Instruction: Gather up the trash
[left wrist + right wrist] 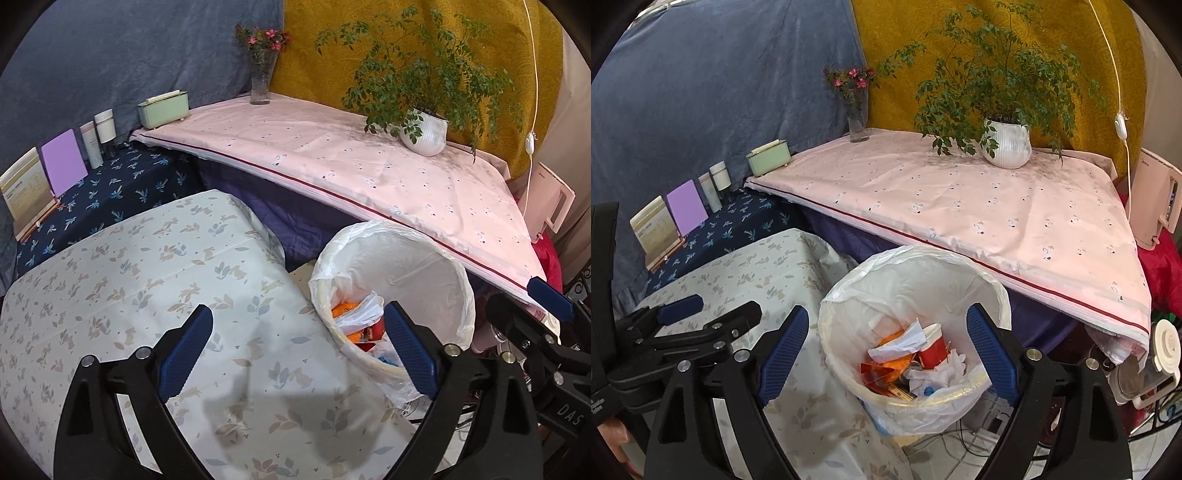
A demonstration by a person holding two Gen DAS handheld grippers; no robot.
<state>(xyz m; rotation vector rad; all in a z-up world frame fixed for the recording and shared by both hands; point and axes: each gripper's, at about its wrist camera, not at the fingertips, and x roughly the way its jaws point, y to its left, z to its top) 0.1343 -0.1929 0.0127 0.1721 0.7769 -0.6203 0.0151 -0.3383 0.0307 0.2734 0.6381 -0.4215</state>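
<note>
My left gripper (pixel 297 332) is wide open with nothing in it. It hangs over the table with the bunny cloth (pixel 147 280). My right gripper (pixel 888 332) is wide open too, and it holds nothing. It hangs right above the trash bin (pixel 993 291). The bin stands on the floor, just beside the bunny table and under the edge of the pink table (pixel 979 206). A white bag (pixel 846 291) lines the bin. Inside lie a red cup (pixel 932 350), crumpled white paper (pixel 897 343) and orange wrappers (pixel 895 363). A potted plant (pixel 1006 144) sits on the pink table.
</note>
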